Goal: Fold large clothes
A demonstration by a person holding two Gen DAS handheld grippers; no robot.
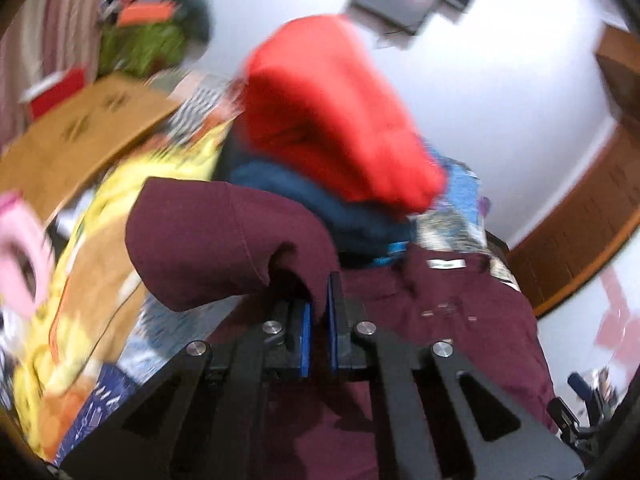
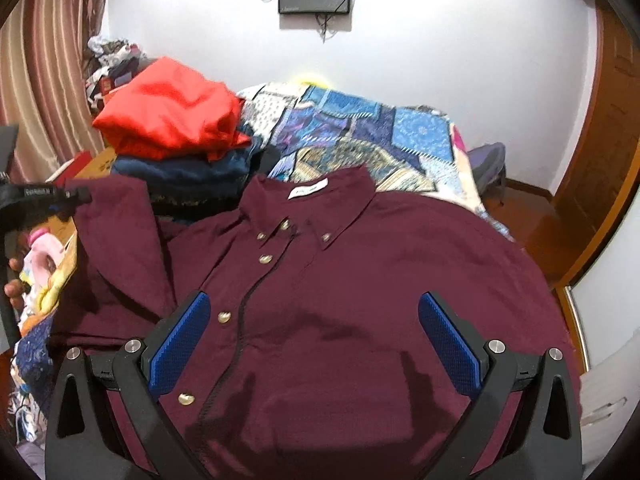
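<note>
Your left hand-held gripper [image 1: 319,316] is clenched on a fold of the maroon shirt [image 2: 340,280], lifting its sleeve [image 1: 208,240] at the centre of the frame. Your right hand-held gripper [image 2: 314,344] hangs released above the shirt front, which lies buttoned on the bed's patchwork quilt [image 2: 360,132], just beside the red garment [image 2: 172,120] at upper left

Maroon button-down shirt [image 2: 360,280] spread front-up across patchwork quilt [image 2: 360,136], collar toward far wall. Right gripper [image 2: 316,340] poised above shirt front, jaws wide apart, nothing between blue pads [image 2: 180,340]. Left sleeve raised by left gripper [image 2: 48,196] at frame edge. Folded red garment [image 2: 168,112] stacked on dark blue garments [image 2: 184,176] beyond.
</note>
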